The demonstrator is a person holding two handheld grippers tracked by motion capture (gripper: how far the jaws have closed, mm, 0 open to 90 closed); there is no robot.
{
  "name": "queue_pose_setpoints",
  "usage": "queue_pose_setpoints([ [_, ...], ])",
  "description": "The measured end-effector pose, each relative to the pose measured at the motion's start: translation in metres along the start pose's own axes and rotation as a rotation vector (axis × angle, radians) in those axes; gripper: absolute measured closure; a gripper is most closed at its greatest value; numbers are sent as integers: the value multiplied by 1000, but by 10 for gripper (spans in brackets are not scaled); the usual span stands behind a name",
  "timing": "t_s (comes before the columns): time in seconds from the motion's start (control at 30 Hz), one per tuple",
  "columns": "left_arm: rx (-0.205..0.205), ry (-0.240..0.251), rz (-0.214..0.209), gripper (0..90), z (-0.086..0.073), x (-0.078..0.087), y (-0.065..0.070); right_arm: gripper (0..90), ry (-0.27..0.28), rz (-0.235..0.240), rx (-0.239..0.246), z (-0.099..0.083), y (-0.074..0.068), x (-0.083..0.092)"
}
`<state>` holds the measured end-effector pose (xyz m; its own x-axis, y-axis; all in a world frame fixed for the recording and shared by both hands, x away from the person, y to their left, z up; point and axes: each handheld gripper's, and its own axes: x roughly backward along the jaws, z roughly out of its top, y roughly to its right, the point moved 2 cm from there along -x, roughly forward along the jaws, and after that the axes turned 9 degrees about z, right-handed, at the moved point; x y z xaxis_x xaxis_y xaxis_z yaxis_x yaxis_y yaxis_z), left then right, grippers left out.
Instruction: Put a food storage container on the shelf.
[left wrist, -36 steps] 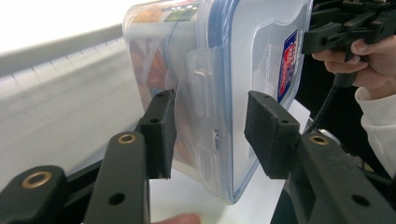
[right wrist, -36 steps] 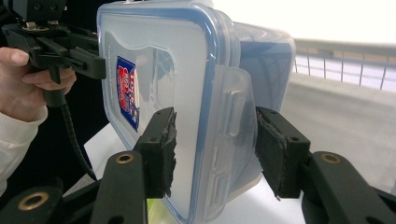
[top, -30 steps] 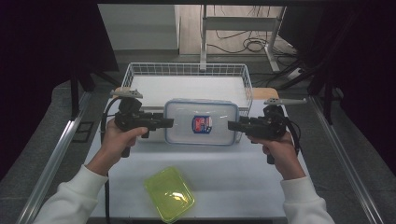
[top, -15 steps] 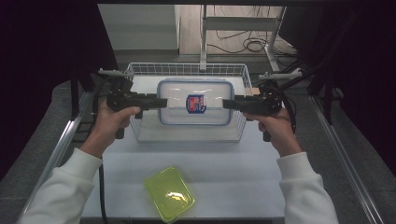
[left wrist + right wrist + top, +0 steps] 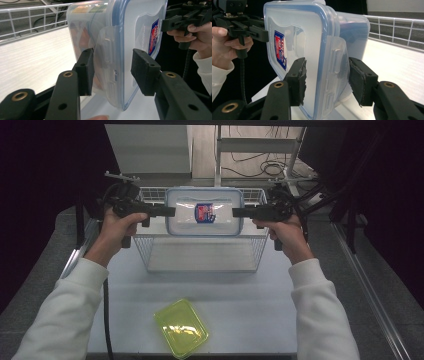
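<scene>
Clear lidded container (image 5: 204, 212) now lifted off table (image 5: 240, 315), carried forward, hanging above wire basket (image 5: 150, 255). Left gripper (image 5: 170, 211) and right gripper (image 5: 237, 212) each clamp one end. Likely next: lower into basket. Green lid (image 5: 181, 328) unmoved.

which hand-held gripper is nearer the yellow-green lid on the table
Left, but only slightly. The yellow-green lid lies near the table's front edge, a little left of centre. The left hand-held gripper and right hand-held gripper both hold the clear container over the wire basket.
</scene>
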<state>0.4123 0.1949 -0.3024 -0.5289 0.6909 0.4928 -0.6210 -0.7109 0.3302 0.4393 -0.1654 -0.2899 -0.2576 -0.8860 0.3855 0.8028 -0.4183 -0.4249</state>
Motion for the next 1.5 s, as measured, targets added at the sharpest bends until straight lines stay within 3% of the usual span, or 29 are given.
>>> queue_pose_setpoints([
  [0.3,29,-25,13,536,-4,-6,-13,496,-23,10,-28,3,14,-15],
  [0.7,67,-19,14,535,-3,-8,-15,490,-18,23,-57,5,21,-17],
  [0.9,98,-12,13,531,-1,-11,-18,479,-13,9,-71,8,24,-19],
  [1.5,134,8,36,485,2,-19,-23,464,31,-28,-152,12,30,-25],
])
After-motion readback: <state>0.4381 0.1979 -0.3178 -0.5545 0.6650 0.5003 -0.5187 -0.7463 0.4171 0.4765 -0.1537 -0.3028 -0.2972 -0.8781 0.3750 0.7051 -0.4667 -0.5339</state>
